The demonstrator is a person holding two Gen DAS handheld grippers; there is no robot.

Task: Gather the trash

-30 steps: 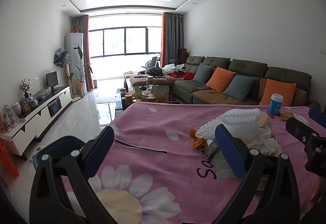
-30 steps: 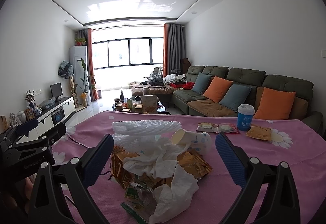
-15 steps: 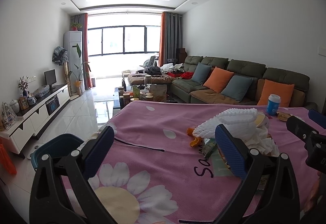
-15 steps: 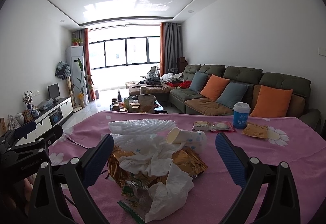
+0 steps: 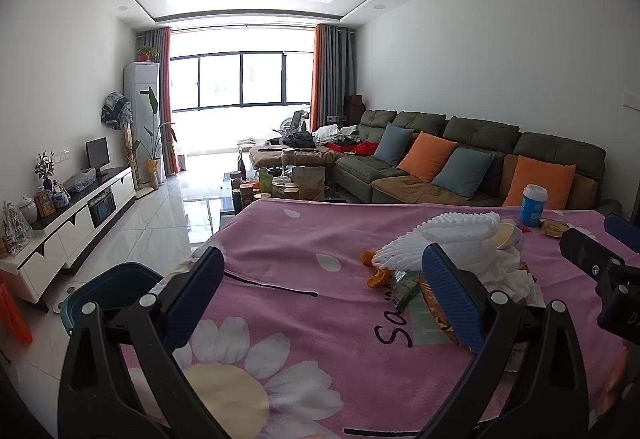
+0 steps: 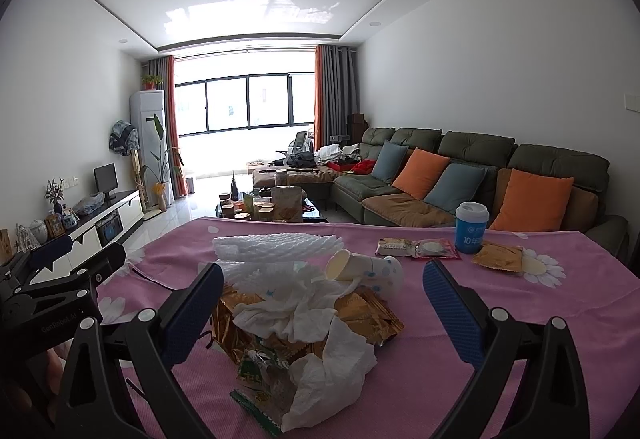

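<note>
A pink daisy-print tablecloth [image 6: 520, 303] covers the table, and nearly all the trash sits heaped at its middle, which looks like deliberate gathering so it can be taken in few grabs. Off the table's left edge a dark teal bin [image 5: 108, 287] stands on the floor, probably where the rubbish is meant to go, though only its rim shows. The heap itself is topped by white foam netting [image 6: 276, 247], with crumpled tissue [image 6: 296, 303] below, gold foil wrappers [image 6: 360, 311] spread under that, a tipped paper cup [image 6: 364, 269] on its far right and a small green packet [image 6: 260, 363] at the near edge. A blue lidded cup [image 6: 471, 228] stands upright well apart, with flat snack packets [image 6: 416, 249] beside it. The right gripper [image 6: 320, 311] hovers with jaws spread wide and empty, the heap lying squarely between them and just ahead. The left gripper [image 5: 320, 295] is equally wide and empty, aimed at bare cloth; the heap lies by its right finger, mostly outside the gap.
</note>
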